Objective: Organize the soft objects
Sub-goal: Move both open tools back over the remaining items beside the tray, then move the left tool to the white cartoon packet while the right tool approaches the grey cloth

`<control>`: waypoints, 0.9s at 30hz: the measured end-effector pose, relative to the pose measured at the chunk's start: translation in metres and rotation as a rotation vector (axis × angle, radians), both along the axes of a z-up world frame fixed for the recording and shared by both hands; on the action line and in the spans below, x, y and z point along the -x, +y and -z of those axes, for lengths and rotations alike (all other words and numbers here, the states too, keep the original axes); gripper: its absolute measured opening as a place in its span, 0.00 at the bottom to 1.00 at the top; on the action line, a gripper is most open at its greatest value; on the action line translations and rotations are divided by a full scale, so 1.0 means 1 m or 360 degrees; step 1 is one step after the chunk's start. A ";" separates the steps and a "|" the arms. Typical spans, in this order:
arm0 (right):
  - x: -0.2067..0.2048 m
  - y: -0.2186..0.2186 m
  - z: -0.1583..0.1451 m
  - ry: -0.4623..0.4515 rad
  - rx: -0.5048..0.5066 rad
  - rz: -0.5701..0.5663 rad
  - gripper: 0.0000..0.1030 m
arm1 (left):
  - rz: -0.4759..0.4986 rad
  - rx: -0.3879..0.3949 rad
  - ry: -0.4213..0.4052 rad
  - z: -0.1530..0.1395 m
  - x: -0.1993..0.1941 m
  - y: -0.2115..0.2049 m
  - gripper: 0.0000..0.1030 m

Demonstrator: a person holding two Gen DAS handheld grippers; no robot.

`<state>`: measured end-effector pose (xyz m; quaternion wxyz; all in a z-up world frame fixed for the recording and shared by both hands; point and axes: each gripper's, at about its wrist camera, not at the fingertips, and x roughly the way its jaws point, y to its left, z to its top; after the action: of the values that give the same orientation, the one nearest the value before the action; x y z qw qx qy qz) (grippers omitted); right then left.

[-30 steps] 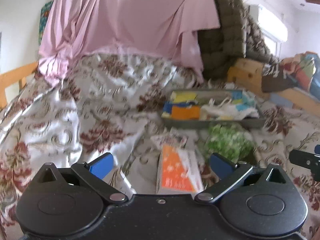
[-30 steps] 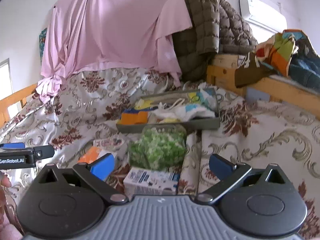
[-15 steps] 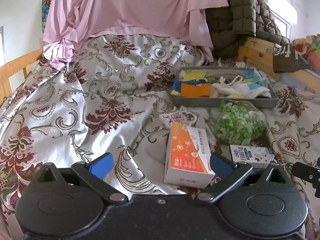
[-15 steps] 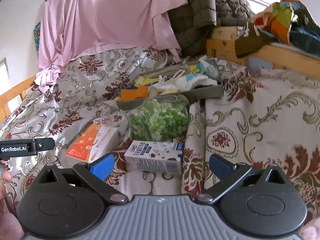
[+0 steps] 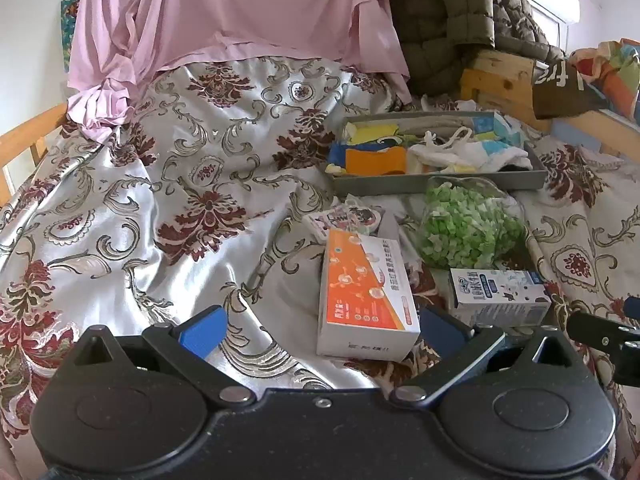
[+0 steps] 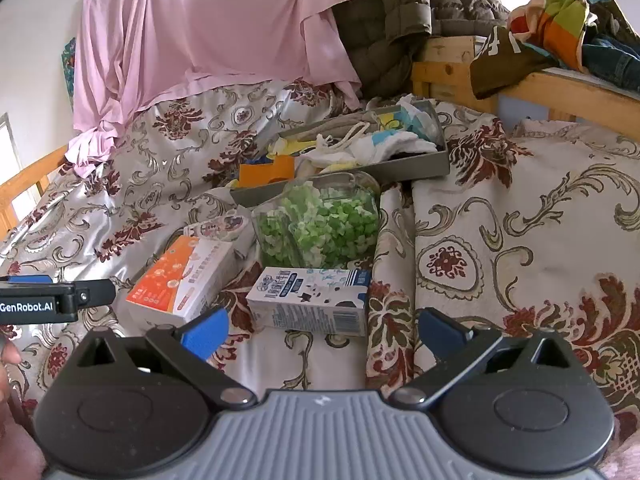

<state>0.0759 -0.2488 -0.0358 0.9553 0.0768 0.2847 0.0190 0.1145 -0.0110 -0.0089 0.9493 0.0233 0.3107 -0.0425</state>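
I'm holding left tongs (image 5: 320, 326) spread, empty, just short of the orange box (image 5: 362, 294) | right tongs (image 6: 320, 326) spread before the milk carton (image 6: 310, 300) | grey tray (image 5: 436, 186) of cloths sitting beyond the green bag (image 5: 468, 226) | bedspread (image 5: 160, 208) lying bare leftward.

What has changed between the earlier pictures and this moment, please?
Both grippers have drawn back and tipped down: the orange box and milk carton now show whole. Left gripper and right gripper stay open, empty. The gray tray and green bag have not moved.
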 end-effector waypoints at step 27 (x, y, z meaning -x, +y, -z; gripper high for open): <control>-0.053 0.024 0.003 -0.0081 0.0127 -0.0259 1.00 | -0.0367 0.0158 -0.0040 0.000 -0.041 0.034 0.99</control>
<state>0.1285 -0.2246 -0.0386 0.9598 0.0147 0.2663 0.0872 0.1559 0.0231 -0.0090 0.9517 -0.0590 0.2968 0.0519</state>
